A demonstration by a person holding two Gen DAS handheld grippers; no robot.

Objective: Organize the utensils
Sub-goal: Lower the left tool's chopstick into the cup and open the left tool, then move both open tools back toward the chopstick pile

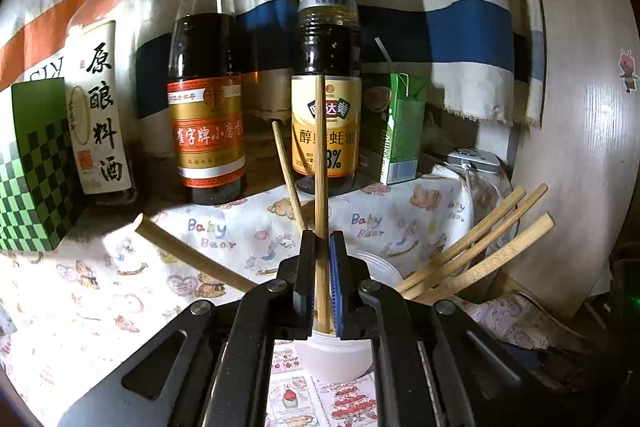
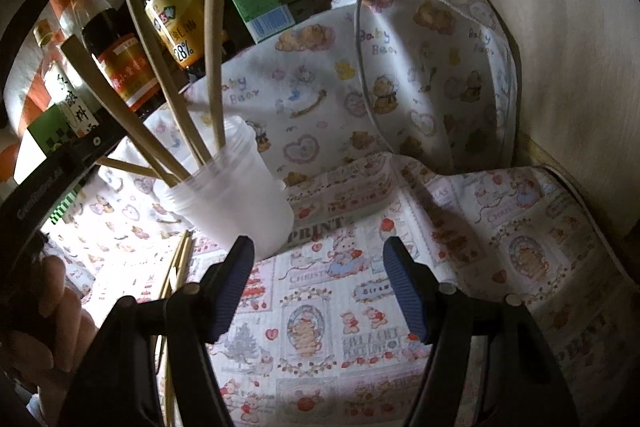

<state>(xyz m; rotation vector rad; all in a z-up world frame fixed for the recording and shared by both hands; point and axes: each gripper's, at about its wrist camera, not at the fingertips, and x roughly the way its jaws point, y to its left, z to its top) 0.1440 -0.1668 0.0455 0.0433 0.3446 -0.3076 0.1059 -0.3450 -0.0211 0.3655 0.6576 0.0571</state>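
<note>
My left gripper is shut on a bamboo chopstick that stands nearly upright, with its lower end inside a white plastic cup right under the jaws. Two more chopsticks lean out of the same cup, one up and to the left, one far to the left. In the right wrist view the cup holds several chopsticks. My right gripper is open and holds nothing, and its left finger is close to the cup's base.
Three sauce bottles line the back, with a green carton to the right and a green checked box to the left. Several loose chopsticks lie on the right of the printed cloth. A hand grips the left tool.
</note>
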